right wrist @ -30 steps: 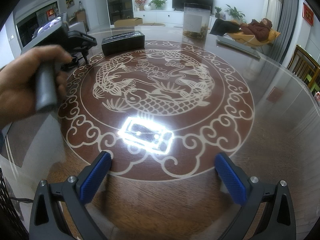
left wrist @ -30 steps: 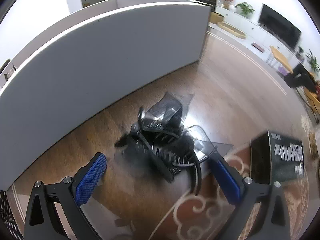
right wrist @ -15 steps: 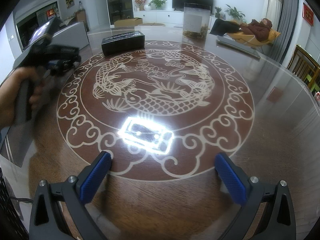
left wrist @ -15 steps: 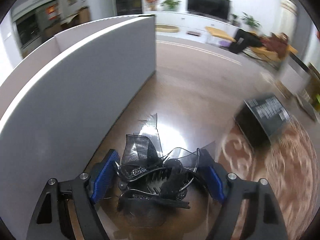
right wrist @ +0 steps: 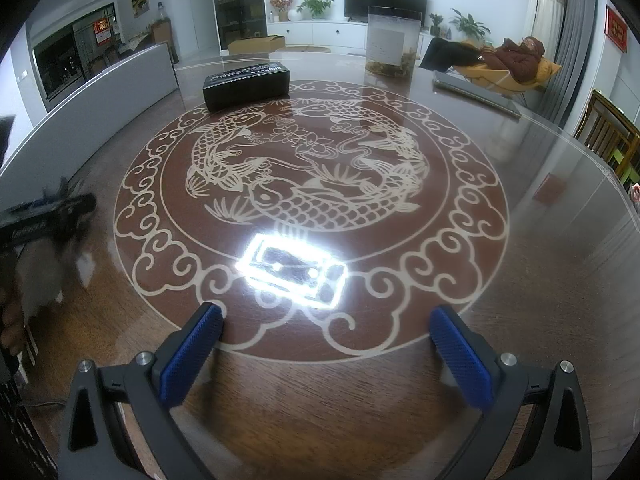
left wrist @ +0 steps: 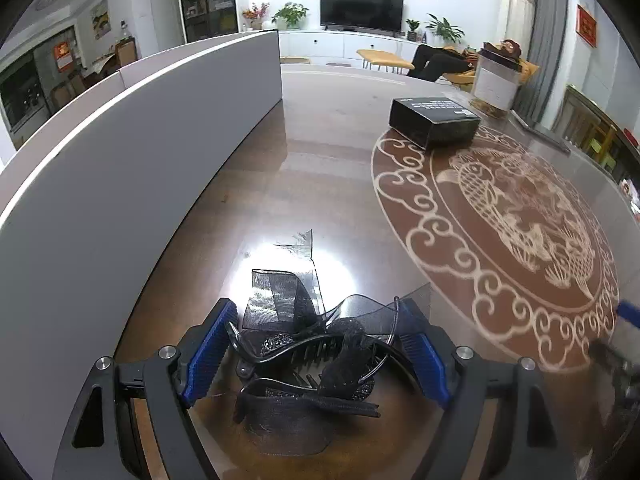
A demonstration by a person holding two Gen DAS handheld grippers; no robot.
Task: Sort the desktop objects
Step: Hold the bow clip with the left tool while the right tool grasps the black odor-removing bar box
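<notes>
In the left wrist view my left gripper [left wrist: 316,350] is closed around a black hair claw clip with mesh bows [left wrist: 308,356]; both blue pads touch its sides just above the glossy wooden table [left wrist: 320,184]. A black box [left wrist: 434,120] stands far ahead to the right; it also shows in the right wrist view [right wrist: 246,84]. My right gripper [right wrist: 326,356] is open and empty above the table's carved fish medallion [right wrist: 308,200]. The left gripper and hand show blurred at that view's left edge [right wrist: 44,220].
A long white-grey box wall [left wrist: 120,152] runs along the left of the table. A clear container [right wrist: 392,44] stands at the far side. A flat grey slab [right wrist: 476,92] lies at the far right. A bright lamp reflection [right wrist: 292,268] glares ahead of my right gripper.
My left gripper moved forward over the hair clip and closed its pads on it, then swung to face the room. The right gripper has not moved.
</notes>
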